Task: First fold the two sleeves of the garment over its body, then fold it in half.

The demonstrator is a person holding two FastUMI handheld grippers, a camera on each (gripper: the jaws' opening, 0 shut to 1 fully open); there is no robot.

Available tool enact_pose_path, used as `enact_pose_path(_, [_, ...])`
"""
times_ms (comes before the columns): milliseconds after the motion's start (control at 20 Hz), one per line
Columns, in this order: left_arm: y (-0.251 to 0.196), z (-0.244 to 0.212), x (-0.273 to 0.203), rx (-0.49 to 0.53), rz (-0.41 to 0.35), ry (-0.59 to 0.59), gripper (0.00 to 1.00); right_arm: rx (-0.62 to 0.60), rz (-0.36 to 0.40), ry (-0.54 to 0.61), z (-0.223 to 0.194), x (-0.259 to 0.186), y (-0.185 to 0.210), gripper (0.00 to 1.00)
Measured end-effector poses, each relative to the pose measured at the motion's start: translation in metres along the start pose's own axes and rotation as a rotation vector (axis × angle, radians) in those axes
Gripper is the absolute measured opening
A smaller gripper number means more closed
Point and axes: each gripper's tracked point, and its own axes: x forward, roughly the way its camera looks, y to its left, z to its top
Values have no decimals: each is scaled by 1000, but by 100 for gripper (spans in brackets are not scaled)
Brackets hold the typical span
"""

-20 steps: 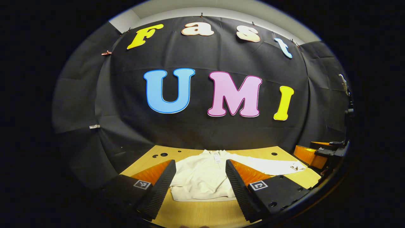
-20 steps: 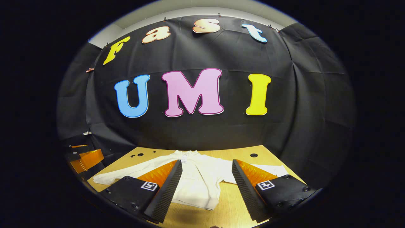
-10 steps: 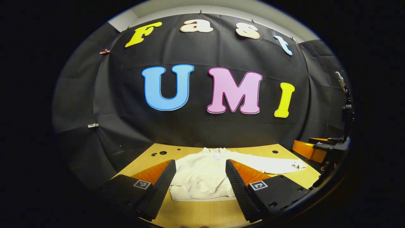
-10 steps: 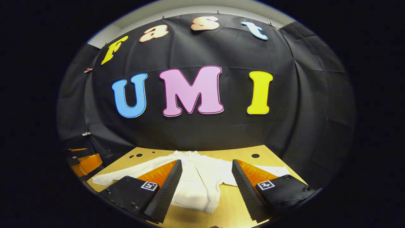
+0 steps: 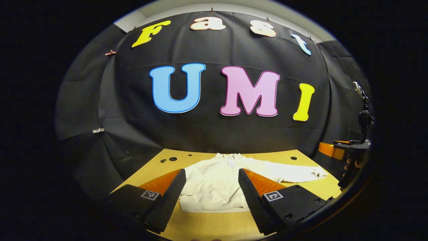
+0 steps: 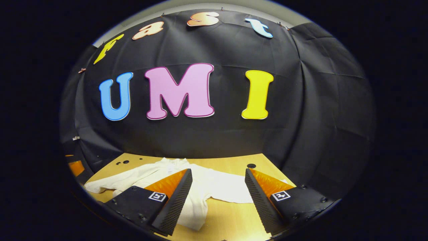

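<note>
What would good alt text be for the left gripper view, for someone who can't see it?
A white long-sleeved garment lies flat and unfolded on a light wooden table, one sleeve stretched out to the right. The left gripper hangs open in the foreground, its black ribbed fingers framing the garment's body without touching it. The right gripper shows at the far right edge.
</note>
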Motion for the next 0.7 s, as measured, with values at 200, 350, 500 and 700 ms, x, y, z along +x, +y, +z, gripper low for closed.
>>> enact_pose_path(200, [-5, -4, 10, 6, 3, 15, 97, 5, -100, 53, -14, 26, -59, 97])
enact_pose_path(350, [-10, -11, 18, 3, 9, 35, 97, 37, -198, 74, -22, 41, -110, 97])
enact_pose_path(500, [-15, -19, 25, -8, 20, 62, 97, 64, -280, 108, -35, 60, -156, 97])
enact_pose_path(700, [-21, -32, 36, -12, 34, 106, 97, 67, -387, 184, -61, 84, -214, 97])
